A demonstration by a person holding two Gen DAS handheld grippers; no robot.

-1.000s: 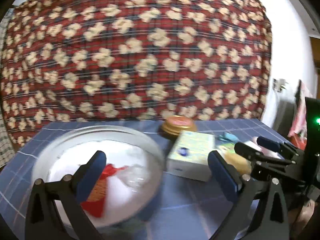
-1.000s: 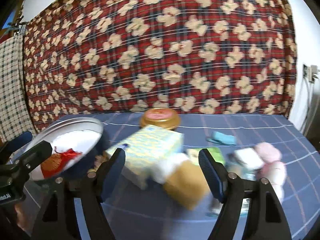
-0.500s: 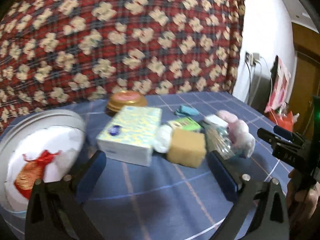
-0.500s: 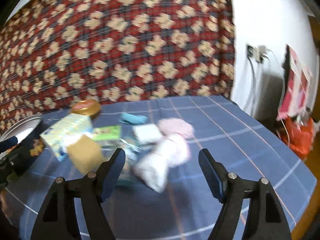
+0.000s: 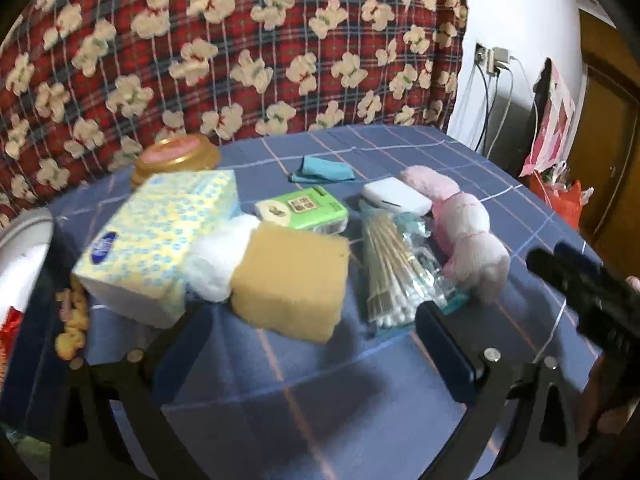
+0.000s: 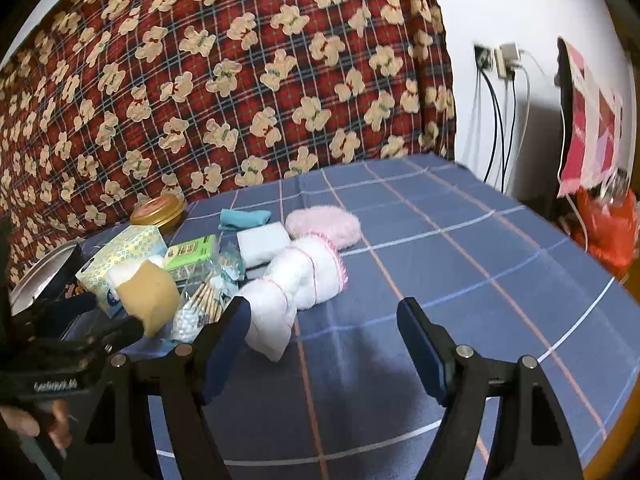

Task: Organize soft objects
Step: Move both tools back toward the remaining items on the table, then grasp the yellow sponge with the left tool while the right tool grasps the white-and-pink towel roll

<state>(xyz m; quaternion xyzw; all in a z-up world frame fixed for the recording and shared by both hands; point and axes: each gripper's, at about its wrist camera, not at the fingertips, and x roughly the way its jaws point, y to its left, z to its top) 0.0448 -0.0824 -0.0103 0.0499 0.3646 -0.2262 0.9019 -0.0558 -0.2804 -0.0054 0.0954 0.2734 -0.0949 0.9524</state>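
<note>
Now, line by line:

Left gripper (image 5: 308, 344): jaws stand wide apart with nothing between the pads; it hangs over the near edge of the pile, the tan sponge just beyond its fingertips.
Right gripper (image 6: 324, 344): jaws parted wide, empty; bare cloth lies between the pads, and the rolled towel sits just past the left finger.
Table (image 6: 460, 264): covered in a blue checked cloth, with a red plaid teddy-bear blanket (image 6: 240, 72) hanging behind it.
Tan sponge (image 5: 290, 282): a block at the front of the pile, touching a white cotton wad (image 5: 218, 260) on its left.
Tissue pack (image 5: 160, 240): yellow and blue patterned, left of the sponge, tilted.
Green tissue packet (image 5: 304, 210): behind the sponge.
Cotton swabs (image 5: 394, 272): in a clear bag, right of the sponge, wooden sticks showing.
Rolled towel (image 6: 296, 280): white and pink, tied in bulging sections, right of the swabs.
Pink puff (image 6: 324, 224): round, just behind the rolled towel.
White pad (image 6: 262, 244): rectangular, touching the towel's far side.
Teal cloth (image 6: 244, 218): folded, lying apart at the back.
Gold tin (image 6: 158, 210): round, at the back left corner.
Metal basin (image 5: 24, 240): at the far left, only its rim is plain.
</note>
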